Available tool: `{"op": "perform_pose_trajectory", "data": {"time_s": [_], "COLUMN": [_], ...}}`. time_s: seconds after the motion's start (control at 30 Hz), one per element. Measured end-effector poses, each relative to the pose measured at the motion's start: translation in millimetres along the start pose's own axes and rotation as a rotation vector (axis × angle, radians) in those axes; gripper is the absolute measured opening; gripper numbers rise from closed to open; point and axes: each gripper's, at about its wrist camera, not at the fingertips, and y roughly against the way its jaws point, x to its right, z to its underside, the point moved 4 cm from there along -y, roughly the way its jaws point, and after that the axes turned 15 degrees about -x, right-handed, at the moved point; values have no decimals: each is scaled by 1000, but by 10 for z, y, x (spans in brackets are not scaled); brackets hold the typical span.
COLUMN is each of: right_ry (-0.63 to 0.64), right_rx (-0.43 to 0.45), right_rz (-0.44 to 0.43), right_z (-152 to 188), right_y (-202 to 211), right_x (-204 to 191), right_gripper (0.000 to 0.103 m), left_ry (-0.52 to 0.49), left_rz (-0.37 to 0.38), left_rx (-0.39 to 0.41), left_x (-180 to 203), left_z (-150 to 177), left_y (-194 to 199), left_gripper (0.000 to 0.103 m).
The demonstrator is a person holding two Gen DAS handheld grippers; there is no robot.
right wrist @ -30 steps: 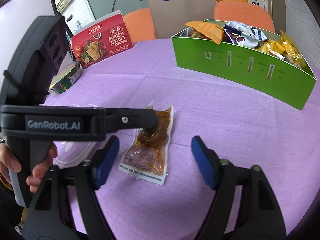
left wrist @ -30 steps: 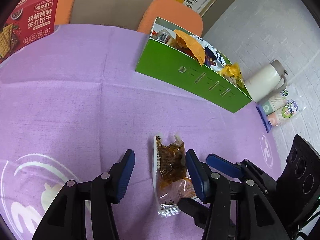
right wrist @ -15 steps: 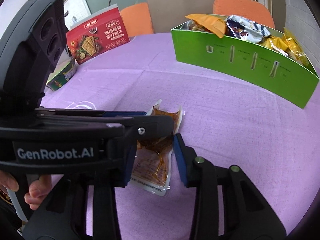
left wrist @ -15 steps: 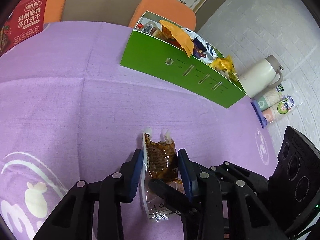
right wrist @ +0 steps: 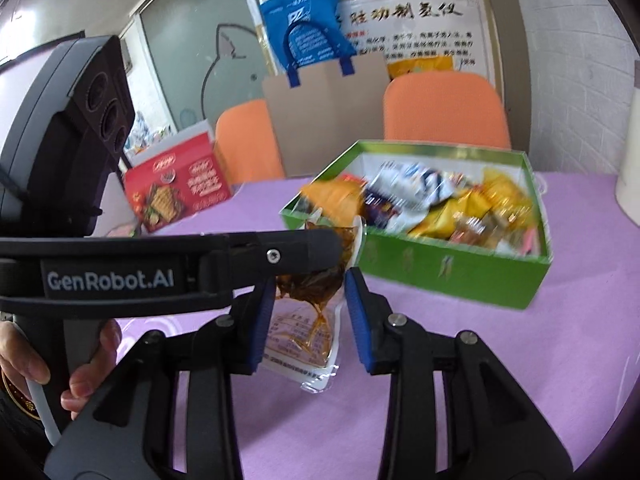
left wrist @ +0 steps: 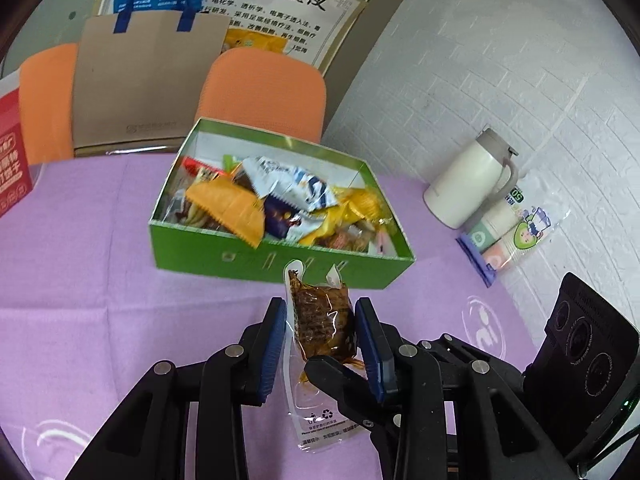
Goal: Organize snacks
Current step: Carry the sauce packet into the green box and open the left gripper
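A clear snack packet [left wrist: 320,320] with dark brown food hangs above the purple tablecloth [left wrist: 100,300], just in front of the green box [left wrist: 280,258]. My left gripper [left wrist: 320,312] is shut on its sides with the blue pads. In the right wrist view my right gripper [right wrist: 310,290] is shut on the same packet [right wrist: 316,292], lower down. One finger [right wrist: 304,246] of the left gripper crosses from the left and hides the packet's top. The open green box [right wrist: 440,276] holds several wrapped snacks.
A red cracker box [right wrist: 180,192] stands at the back left. A white jug [left wrist: 468,184] and a sleeve of paper cups [left wrist: 512,236] sit at the right by the wall. Orange chairs [left wrist: 264,88] and a brown paper bag [left wrist: 140,80] stand behind the table. A hand [right wrist: 84,380] grips the left handle.
Both grippers went from open around the packet lying on the cloth to shut on it. They then lifted it off the table and carried it toward the green box.
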Motion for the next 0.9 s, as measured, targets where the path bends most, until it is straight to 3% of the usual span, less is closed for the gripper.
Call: {"op": "perform_pose_trajectory", "data": {"time_s": [0.27, 0.57, 0.63, 0.7, 0.8, 0.9], "right_ry": [-4, -7, -5, -32, -48, -14], "right_rx": [69, 58, 47, 60, 62, 44], "right_rz": [83, 132, 161, 143, 130, 106], "right_z": [-454, -660, -588, -484, -381, -302], "right_y": [-72, -440, -452, -369, -258, -169], "right_x": [543, 1010, 1070, 1126, 1113, 998], "right_gripper": [35, 33, 33, 35, 38, 38], "left_ry": [-100, -80, -69, -53, -30, -36], "left_rz": [8, 1, -21, -21, -22, -30], "left_rx": [33, -4, -12, -16, 15, 16], "left_x": [335, 270, 221, 155, 45, 14], "left_z": [-747, -1259, -1298, -1267, -1180, -1046], "left_y": [-216, -727, -817, -842, -786, -699], "left_gripper": [36, 29, 33, 47, 60, 61]}}
